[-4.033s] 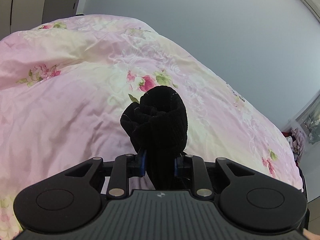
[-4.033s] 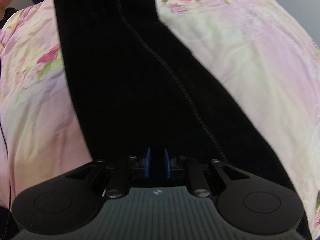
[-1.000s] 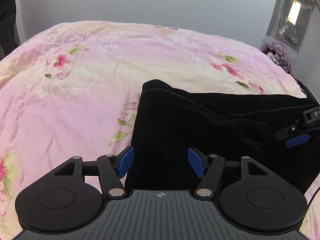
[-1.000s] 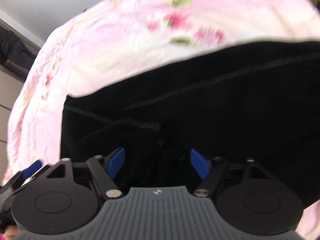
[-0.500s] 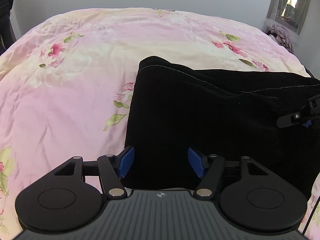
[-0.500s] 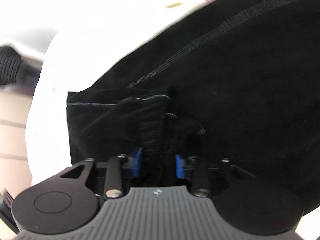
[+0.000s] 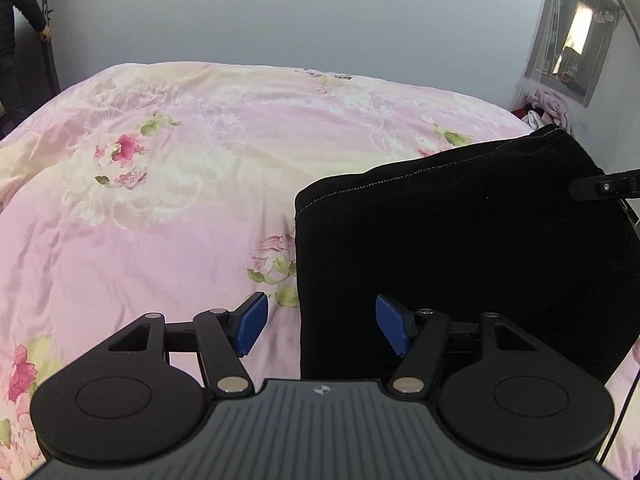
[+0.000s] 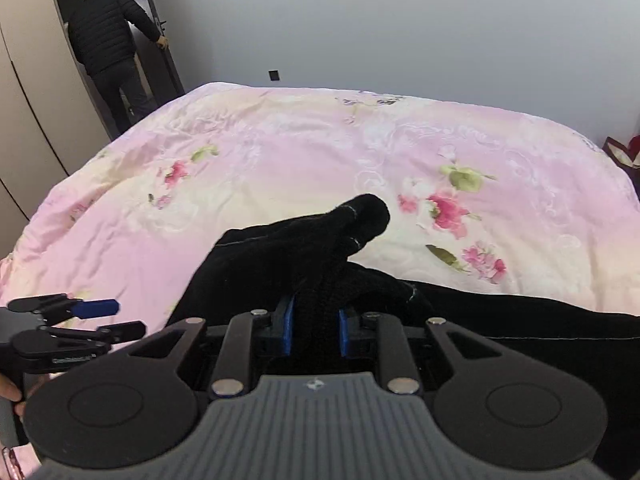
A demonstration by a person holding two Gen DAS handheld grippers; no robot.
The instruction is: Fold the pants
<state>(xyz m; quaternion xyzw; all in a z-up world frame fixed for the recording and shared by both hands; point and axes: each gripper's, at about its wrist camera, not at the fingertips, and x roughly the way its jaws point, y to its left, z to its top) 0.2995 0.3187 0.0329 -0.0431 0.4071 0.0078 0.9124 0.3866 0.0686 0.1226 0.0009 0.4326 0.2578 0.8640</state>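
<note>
The black pants (image 7: 460, 248) lie folded on the pink floral bedspread (image 7: 180, 184), at the right in the left wrist view. My left gripper (image 7: 318, 326) is open and empty, straddling the pants' left edge. My right gripper (image 8: 314, 330) is shut on a bunched corner of the pants (image 8: 320, 248) and holds it lifted off the bedspread (image 8: 280, 168). The right gripper's tip (image 7: 604, 188) shows at the pants' far right edge. The left gripper (image 8: 86, 320) shows open at the lower left of the right wrist view.
A person in dark clothes (image 8: 110, 48) stands at a door beyond the bed's far left corner. A grey wall (image 7: 320, 12) runs behind the bed. A window (image 7: 572, 40) and a heap of clothes (image 7: 548, 108) are at the far right.
My right gripper has closed on the pants' corner and lifted it. My left gripper, still open, has shifted left, so the pants now sit to its right.
</note>
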